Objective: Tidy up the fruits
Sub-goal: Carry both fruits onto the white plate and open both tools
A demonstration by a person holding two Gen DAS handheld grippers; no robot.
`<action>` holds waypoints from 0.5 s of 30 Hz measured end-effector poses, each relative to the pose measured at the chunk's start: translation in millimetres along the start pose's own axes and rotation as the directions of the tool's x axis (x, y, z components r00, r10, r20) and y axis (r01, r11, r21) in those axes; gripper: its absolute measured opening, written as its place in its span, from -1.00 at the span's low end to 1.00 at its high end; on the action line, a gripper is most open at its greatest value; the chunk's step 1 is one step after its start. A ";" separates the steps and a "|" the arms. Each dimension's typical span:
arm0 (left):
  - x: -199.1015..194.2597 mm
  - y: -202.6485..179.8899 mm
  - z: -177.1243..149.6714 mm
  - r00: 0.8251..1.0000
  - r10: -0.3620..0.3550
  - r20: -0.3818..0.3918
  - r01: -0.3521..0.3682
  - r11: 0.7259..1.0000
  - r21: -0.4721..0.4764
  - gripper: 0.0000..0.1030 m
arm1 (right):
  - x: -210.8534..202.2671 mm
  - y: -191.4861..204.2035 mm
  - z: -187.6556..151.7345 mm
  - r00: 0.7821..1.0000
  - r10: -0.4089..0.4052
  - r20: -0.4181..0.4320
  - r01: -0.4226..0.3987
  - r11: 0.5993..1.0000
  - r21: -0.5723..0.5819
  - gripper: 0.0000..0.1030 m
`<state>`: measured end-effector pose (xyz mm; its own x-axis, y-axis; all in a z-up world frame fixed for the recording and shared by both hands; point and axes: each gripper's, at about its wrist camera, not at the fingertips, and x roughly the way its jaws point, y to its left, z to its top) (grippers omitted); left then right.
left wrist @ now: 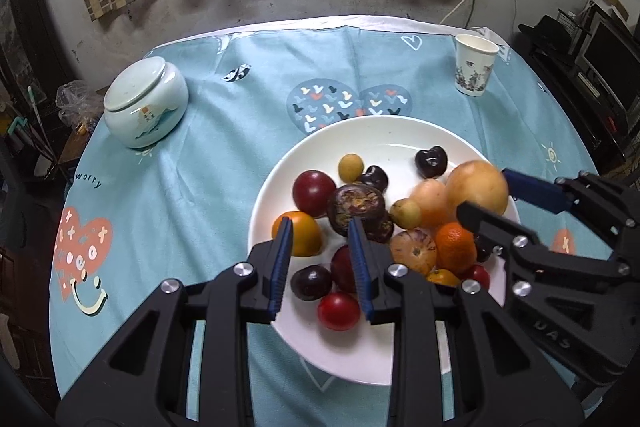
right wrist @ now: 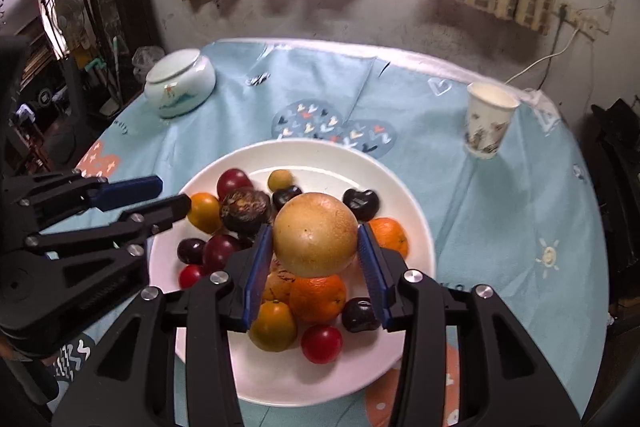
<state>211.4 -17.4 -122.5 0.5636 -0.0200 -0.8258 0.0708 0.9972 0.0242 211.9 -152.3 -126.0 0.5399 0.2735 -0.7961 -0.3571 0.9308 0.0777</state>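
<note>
On the blue tablecloth [right wrist: 500, 211], the white plate [right wrist: 408, 195] holds heaped fruit; the right gripper [right wrist: 314, 267] brackets the large yellow fruit [right wrist: 315, 235] at its center, seemingly about to clamp or release, while the left gripper [left wrist: 320, 267] hangs open, empty, nearby.

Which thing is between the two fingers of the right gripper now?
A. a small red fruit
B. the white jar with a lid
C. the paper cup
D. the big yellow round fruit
D: in the right wrist view the right gripper has its blue pads on both sides of the big yellow fruit, above the plate.

Mixed fruits [left wrist: 356, 215] — heaped on white plate [left wrist: 272, 307]
</note>
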 end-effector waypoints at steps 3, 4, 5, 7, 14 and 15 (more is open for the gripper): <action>-1.9 5.5 -0.2 1.000 0.004 0.000 -0.004 1.000 -0.012 -0.35 | 11.2 5.6 0.5 0.999 -0.029 -0.026 0.028 0.999 -0.028 -0.10; -2.7 7.0 -0.3 1.000 0.006 0.000 -0.006 1.000 -0.018 -0.30 | 10.6 7.2 0.6 0.999 -0.036 -0.019 0.035 0.999 -0.036 0.35; -4.0 8.0 -0.3 1.000 0.004 0.001 -0.004 1.000 -0.024 -0.29 | 7.8 7.6 0.0 0.999 -0.040 -0.003 0.040 0.999 -0.034 0.50; -6.1 7.7 0.0 1.000 0.004 0.004 -0.004 1.000 -0.027 -0.26 | 0.4 8.4 -0.7 0.999 -0.035 0.036 0.036 0.999 -0.039 0.59; -30.5 -0.8 -0.5 0.999 0.000 0.048 0.001 1.000 -0.020 0.04 | -31.2 4.4 -6.3 0.996 -0.051 0.072 0.051 0.999 0.001 0.59; -39.2 -2.1 -0.3 0.998 0.005 0.070 -0.004 1.000 -0.017 0.18 | -38.2 3.6 -10.8 0.996 -0.048 0.080 0.047 0.999 0.016 0.59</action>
<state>189.0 -18.7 -90.3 0.6203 -0.0199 -0.7841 0.0546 0.9983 0.0179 181.8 -162.0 -101.8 0.6153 0.2470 -0.7486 -0.3188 0.9465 0.0502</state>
